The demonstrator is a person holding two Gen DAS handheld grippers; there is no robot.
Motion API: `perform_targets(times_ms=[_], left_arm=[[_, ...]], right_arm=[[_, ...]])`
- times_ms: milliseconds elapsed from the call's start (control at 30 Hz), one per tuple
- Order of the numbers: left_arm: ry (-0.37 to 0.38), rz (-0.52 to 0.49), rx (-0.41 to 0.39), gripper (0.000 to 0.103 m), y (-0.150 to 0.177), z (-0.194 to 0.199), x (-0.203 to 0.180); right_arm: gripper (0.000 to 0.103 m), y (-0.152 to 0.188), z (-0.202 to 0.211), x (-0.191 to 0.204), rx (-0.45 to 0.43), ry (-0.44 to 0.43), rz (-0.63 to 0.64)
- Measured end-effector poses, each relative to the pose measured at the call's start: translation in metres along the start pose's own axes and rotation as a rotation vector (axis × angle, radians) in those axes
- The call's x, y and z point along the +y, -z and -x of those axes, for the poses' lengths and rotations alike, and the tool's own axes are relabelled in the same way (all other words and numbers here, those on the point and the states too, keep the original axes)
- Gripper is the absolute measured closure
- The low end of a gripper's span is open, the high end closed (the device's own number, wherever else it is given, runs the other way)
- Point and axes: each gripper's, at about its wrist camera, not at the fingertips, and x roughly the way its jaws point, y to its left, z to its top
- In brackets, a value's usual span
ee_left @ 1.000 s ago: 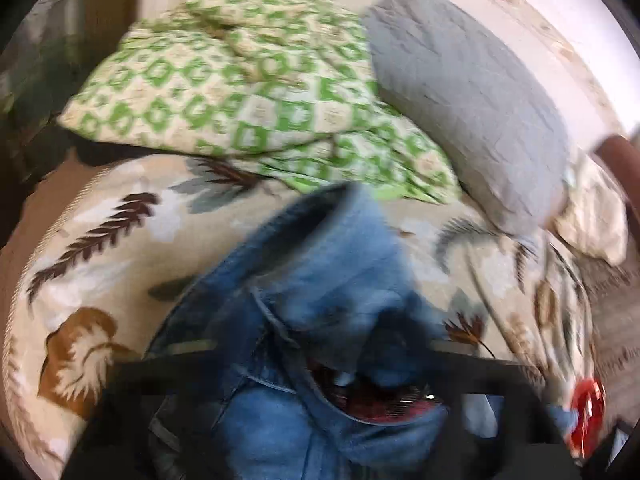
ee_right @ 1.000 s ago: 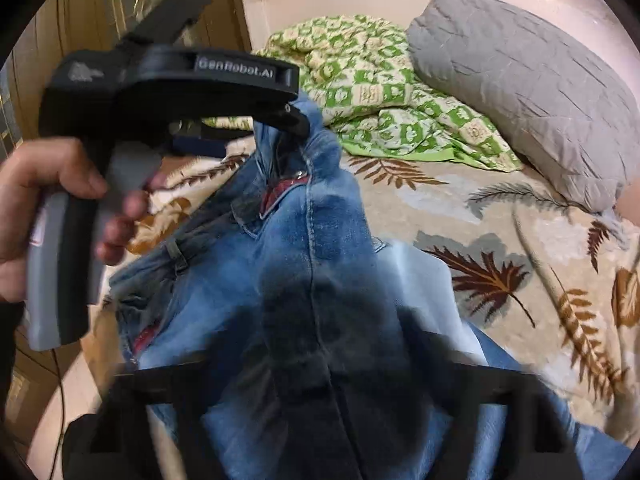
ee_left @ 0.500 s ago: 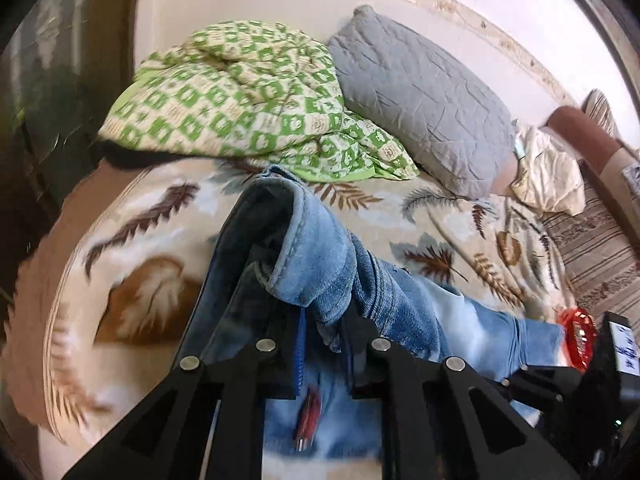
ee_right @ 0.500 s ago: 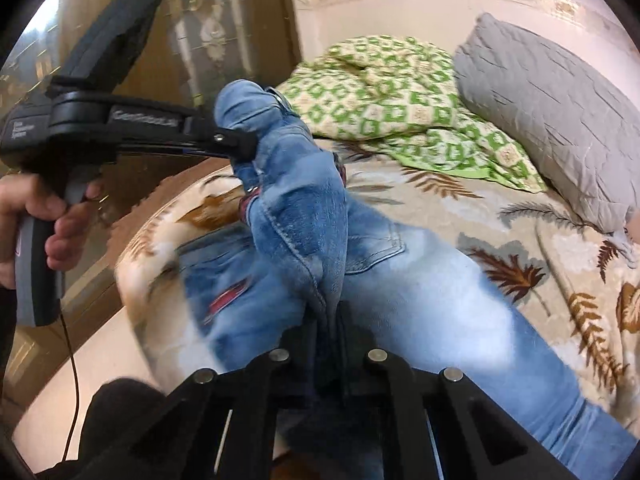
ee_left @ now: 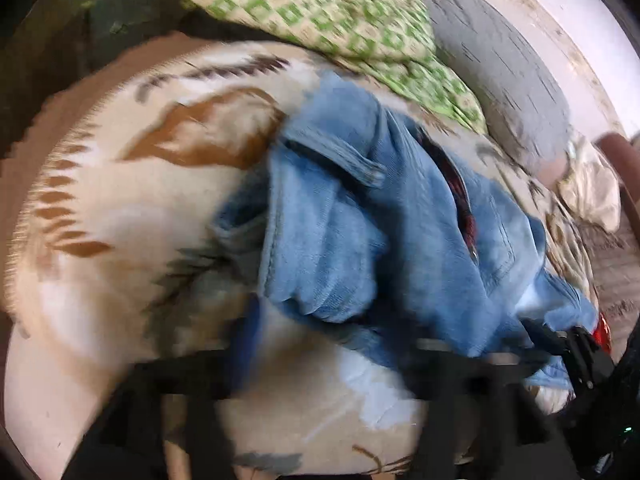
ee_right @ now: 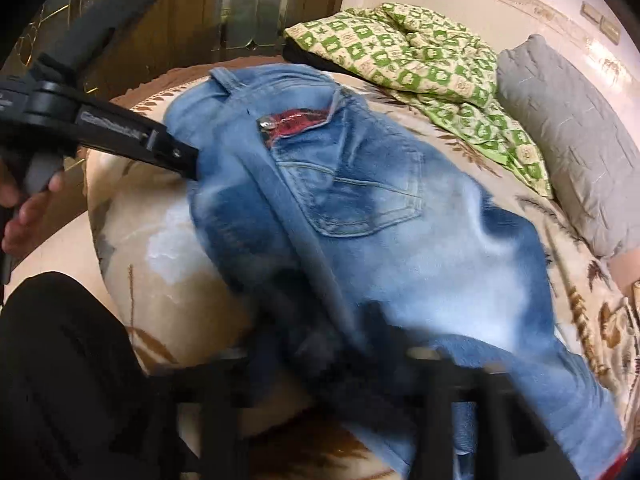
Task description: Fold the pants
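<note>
The blue jeans (ee_right: 380,216) lie on the leaf-print bedspread (ee_left: 120,208), back pocket up, with a red lining showing at the waist. They also show bunched in the left wrist view (ee_left: 360,216). My left gripper (ee_left: 320,344) is blurred, and its fingers look wide apart below the denim. In the right wrist view it (ee_right: 188,160) touches the waistband's left edge. My right gripper (ee_right: 332,360) is blurred, with dark denim folds bunched between its fingers.
A green-and-white checked quilt (ee_right: 420,56) and a grey pillow (ee_right: 572,132) lie at the head of the bed. A wooden door with glass panels (ee_right: 208,12) stands behind the bed's left edge. A cream cloth (ee_left: 592,188) lies at the right. My black-clad leg (ee_right: 60,380) is at lower left.
The jeans, held up off the bed half a second ago, now lie spread on it. Both grippers have dropped low. The left gripper's fingers have spread apart.
</note>
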Motion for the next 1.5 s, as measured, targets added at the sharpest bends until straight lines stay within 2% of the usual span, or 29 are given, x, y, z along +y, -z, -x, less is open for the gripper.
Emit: perform_targets(times_ms=[67, 167, 233, 367, 467, 567, 700, 867, 933, 967, 1000, 1100, 1267, 1333, 1367, 1400, 1500], left_arm=[[0.039, 0.022, -0.055, 0.018, -0.003, 0.017, 0.005], [0.052, 0.07, -0.068, 0.015, -0.01, 0.029, 0.013], [0.077, 0.103, -0.051, 0.015, -0.01, 0.027, 0.017], [0.116, 0.146, 0.0, 0.015, 0.0, 0.011, 0.018], [0.189, 0.238, 0.04, 0.014, 0.002, -0.016, 0.023], [0.25, 0.319, -0.01, 0.0, 0.002, -0.024, 0.029], [0.219, 0.325, -0.037, 0.0, 0.001, -0.024, 0.025], [0.261, 0.303, -0.065, 0.001, -0.005, -0.028, 0.031], [0.239, 0.301, -0.08, 0.02, -0.005, -0.024, 0.039], [0.222, 0.316, -0.082, 0.038, -0.005, -0.023, 0.046], [0.232, 0.338, -0.079, 0.046, -0.004, -0.025, 0.053], [0.309, 0.362, -0.066, 0.047, -0.003, -0.028, 0.067], [0.321, 0.323, -0.067, 0.048, -0.004, -0.03, 0.065], [0.327, 0.332, -0.072, 0.055, -0.004, -0.031, 0.066], [0.319, 0.338, -0.073, 0.062, -0.004, -0.032, 0.068], [0.319, 0.333, -0.077, 0.064, -0.004, -0.031, 0.067], [0.283, 0.276, -0.109, 0.068, -0.008, -0.025, 0.059]], right_arm=[[0.017, 0.0, 0.012, -0.007, -0.031, -0.032, -0.027], [0.017, -0.006, 0.037, -0.018, -0.092, -0.044, -0.037], [0.016, -0.016, 0.053, -0.031, -0.142, -0.082, -0.06], [0.015, -0.046, 0.064, -0.061, -0.177, -0.117, -0.119], [0.015, -0.062, 0.066, -0.079, -0.18, -0.131, -0.158], [0.015, -0.076, 0.059, -0.093, -0.156, -0.177, -0.191], [0.015, -0.098, 0.047, -0.098, -0.112, -0.231, -0.194], [0.015, -0.134, 0.02, -0.089, -0.051, -0.28, -0.171], [0.015, -0.149, 0.001, -0.083, -0.007, -0.297, -0.172], [0.015, -0.155, -0.006, -0.08, 0.008, -0.3, -0.173], [0.015, -0.162, -0.018, -0.076, 0.03, -0.302, -0.172], [0.015, -0.175, -0.05, -0.071, 0.081, -0.307, -0.181], [0.015, -0.185, -0.12, -0.072, 0.237, -0.337, -0.208], [0.016, -0.181, -0.144, -0.072, 0.299, -0.404, -0.225], [0.021, -0.178, -0.148, -0.069, 0.294, -0.417, -0.22], [0.035, -0.177, -0.15, -0.065, 0.275, -0.42, -0.193], [0.052, -0.178, -0.141, -0.053, 0.235, -0.399, -0.109]])
